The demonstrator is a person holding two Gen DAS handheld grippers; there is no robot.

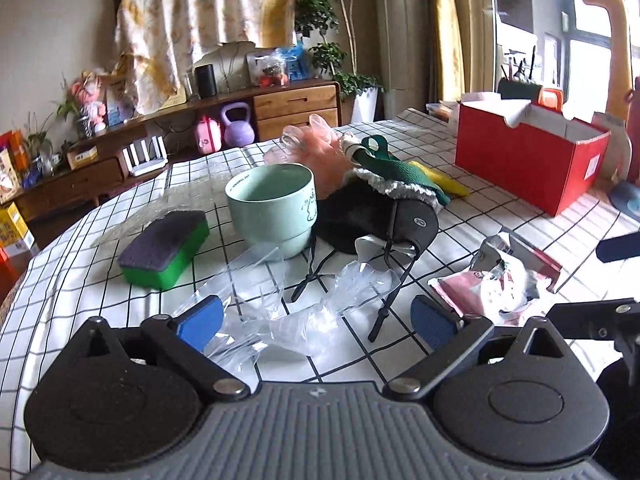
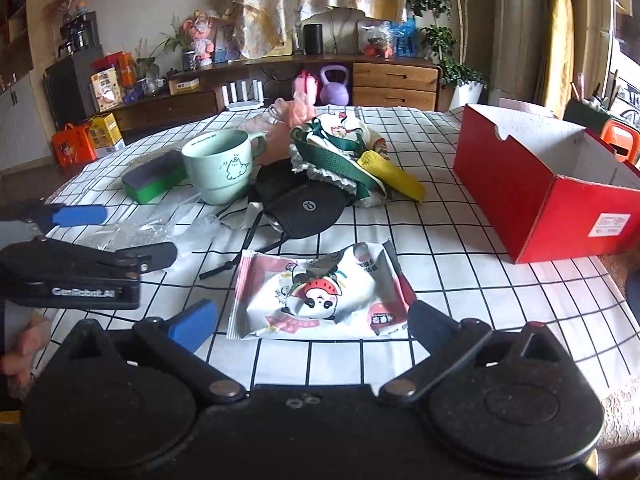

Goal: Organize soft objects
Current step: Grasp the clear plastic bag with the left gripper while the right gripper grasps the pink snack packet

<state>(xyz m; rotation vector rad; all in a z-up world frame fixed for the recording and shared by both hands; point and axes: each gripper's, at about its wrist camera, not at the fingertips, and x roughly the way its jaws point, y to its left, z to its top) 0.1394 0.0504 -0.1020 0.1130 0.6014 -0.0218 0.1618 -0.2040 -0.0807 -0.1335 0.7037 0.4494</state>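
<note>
A checked tablecloth carries a pile of soft things: a black pouch with cords (image 1: pixel 376 220) (image 2: pixel 304 208), a green-strapped frilly cloth (image 1: pixel 392 168) (image 2: pixel 336 152), a yellow cloth (image 2: pixel 394 176) and a pink puff (image 1: pixel 316 144) (image 2: pixel 298 110). A crumpled clear plastic bag (image 1: pixel 280 308) lies between the fingers of my open left gripper (image 1: pixel 316 322). A white and pink snack packet (image 2: pixel 320 292) (image 1: pixel 500 280) lies between the fingers of my open right gripper (image 2: pixel 312 322). Neither gripper holds anything. The left gripper also shows in the right wrist view (image 2: pixel 120 236).
A mint green mug (image 1: pixel 272 208) (image 2: pixel 220 170) stands mid-table. A green and purple sponge (image 1: pixel 166 250) (image 2: pixel 154 180) lies to its left. An open red box (image 1: pixel 528 160) (image 2: pixel 548 188) stands at the right. A wooden sideboard is behind the table.
</note>
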